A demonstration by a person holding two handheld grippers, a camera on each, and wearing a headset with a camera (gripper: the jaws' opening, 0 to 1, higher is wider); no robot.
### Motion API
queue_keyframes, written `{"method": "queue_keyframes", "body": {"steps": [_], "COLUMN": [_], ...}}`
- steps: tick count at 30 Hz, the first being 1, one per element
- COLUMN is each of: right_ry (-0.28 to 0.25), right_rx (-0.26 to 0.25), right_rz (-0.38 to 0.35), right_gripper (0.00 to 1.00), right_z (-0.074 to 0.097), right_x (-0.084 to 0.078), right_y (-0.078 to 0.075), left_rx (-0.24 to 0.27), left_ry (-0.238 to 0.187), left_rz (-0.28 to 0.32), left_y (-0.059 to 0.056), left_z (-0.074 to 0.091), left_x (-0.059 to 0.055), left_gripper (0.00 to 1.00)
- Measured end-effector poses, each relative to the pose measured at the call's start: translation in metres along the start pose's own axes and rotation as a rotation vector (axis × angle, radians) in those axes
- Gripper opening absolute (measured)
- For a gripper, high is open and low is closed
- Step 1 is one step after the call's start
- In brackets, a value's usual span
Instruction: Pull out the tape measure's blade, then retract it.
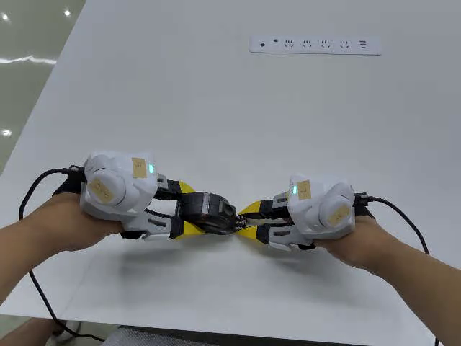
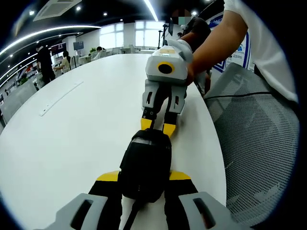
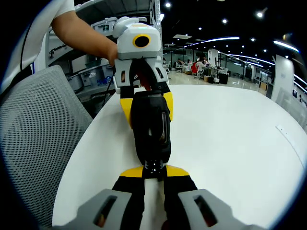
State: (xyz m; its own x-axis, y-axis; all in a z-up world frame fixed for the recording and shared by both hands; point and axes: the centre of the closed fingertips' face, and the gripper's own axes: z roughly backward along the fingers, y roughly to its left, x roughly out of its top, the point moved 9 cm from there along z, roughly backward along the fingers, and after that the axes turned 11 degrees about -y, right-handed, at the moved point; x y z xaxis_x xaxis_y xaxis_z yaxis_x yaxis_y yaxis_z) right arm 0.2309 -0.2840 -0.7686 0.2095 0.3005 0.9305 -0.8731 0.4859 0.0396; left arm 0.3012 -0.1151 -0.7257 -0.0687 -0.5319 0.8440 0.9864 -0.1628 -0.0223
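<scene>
- The white table (image 1: 216, 108) carries the whole job. In the head view the work sits towards its 6 o'clock edge, with plenty of free surface towards 12 o'clock.
- A power strip (image 1: 314, 45) lies flat at 1 o'clock, well apart from everything else. I judge it no hazard.
- The left gripper (image 1: 189, 209), at 8 o'clock, has its jaws clamped on the tape measure's case, one yellow tip on each side. If that clamp is light, the case could twist or slide free once the pull begins.
- The right gripper (image 1: 250, 222), at 5 o'clock, has its jaws drawn narrow, pinched on the end of the blade right at the case mouth.
- Black cables (image 1: 32, 288) trail from both grippers over the near edge. One could snag and jerk a hand as the grippers move apart.
- The tape measure (image 1: 212, 211) is black and sits between the two grippers at about 6 o'clock. I cannot tell whether it rests on the table or hangs just above it.
- The blade (image 3: 153, 166) is barely out, and its end piece lies between the right gripper's yellow tips.
  - The hold there is small, so a pull off the blade's line could slip it loose and let it snap back.
  - Letting go too soon on the return would make it whip into the case.
</scene>
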Motion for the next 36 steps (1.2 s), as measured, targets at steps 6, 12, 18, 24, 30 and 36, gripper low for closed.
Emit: {"method": "queue_keyframes", "body": {"steps": [6, 12, 18, 24, 30, 36], "right_ry": [0.009, 0.015, 0.027, 0.060, 0.087, 0.112], "right_rx": [-0.001, -0.004, -0.016, -0.031, -0.035, -0.042], "right_rz": [0.005, 0.000, -0.003, 0.002, 0.007, 0.004], "right_gripper": [0.12, 0.12, 0.12, 0.12, 0.11, 0.11], "right_z": [0.005, 0.015, 0.030, 0.050, 0.069, 0.082], "right_x": [-0.001, -0.002, -0.007, -0.014, -0.017, -0.022], "right_y": [0.000, 0.001, 0.001, 0.000, -0.002, -0.004], "left_rx": [-0.007, -0.008, -0.011, -0.008, -0.006, -0.005], "left_ry": [0.004, 0.001, -0.002, -0.004, -0.006, -0.004], "left_rz": [-0.010, -0.015, -0.015, -0.018, -0.015, -0.015], "left_y": [0.000, 0.000, -0.001, -0.001, -0.001, -0.001], "left_z": [-0.001, -0.001, -0.002, -0.003, -0.002, -0.003], "left_x": [0.000, 0.000, 0.001, 0.001, 0.001, 0.001], "left_gripper": [0.31, 0.30, 0.30, 0.30, 0.30, 0.30]}}
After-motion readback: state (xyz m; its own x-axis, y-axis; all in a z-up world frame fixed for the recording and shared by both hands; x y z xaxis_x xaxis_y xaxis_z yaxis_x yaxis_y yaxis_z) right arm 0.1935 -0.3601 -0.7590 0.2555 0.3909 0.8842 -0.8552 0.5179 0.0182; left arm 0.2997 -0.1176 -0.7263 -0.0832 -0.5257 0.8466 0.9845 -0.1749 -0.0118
